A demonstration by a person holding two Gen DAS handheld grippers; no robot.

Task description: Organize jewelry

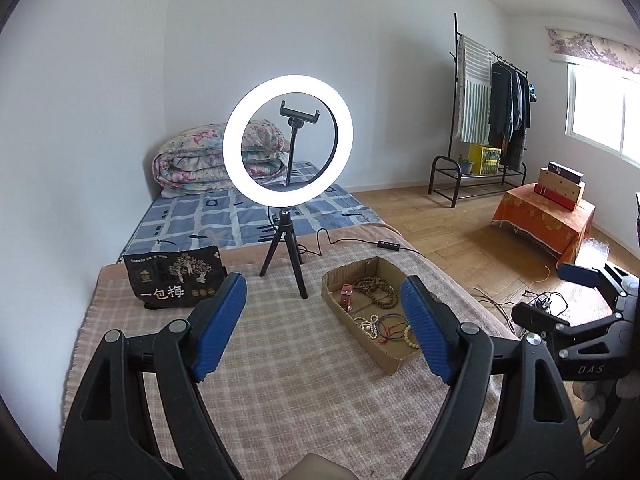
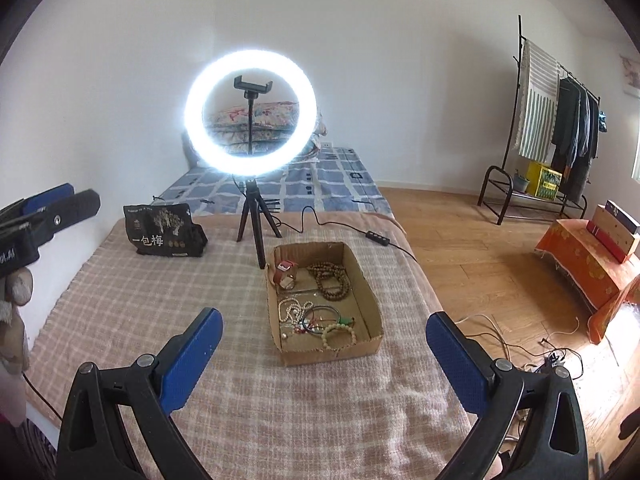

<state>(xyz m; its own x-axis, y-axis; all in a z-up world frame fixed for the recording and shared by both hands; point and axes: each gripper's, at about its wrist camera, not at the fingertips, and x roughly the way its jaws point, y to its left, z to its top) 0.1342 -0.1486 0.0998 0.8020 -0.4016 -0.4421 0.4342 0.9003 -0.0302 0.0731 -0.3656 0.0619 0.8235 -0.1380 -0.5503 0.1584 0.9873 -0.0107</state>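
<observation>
A shallow cardboard tray [image 2: 366,276] [image 1: 386,362] sits on the checked blanket. It holds a red-strap watch [image 2: 285,273] [image 1: 346,295], brown bead strings [image 2: 332,280] [image 1: 376,291], a pearl string [image 2: 292,309], thin bangles [image 2: 320,318] and a pale bead bracelet [image 2: 339,336]. A black printed pouch [image 2: 166,231] [image 1: 174,280] stands at the back left. My left gripper [image 1: 322,316] is open and empty, above the blanket left of the tray. My right gripper [image 2: 324,342] is open and empty, in front of the tray's near edge.
A lit ring light on a black tripod [image 2: 251,108] [image 1: 288,140] stands behind the tray; its cable [image 2: 376,238] runs off the right edge. Beyond are a mattress with a folded quilt [image 1: 204,160], a clothes rack [image 2: 560,128] and an orange-draped box [image 1: 548,216].
</observation>
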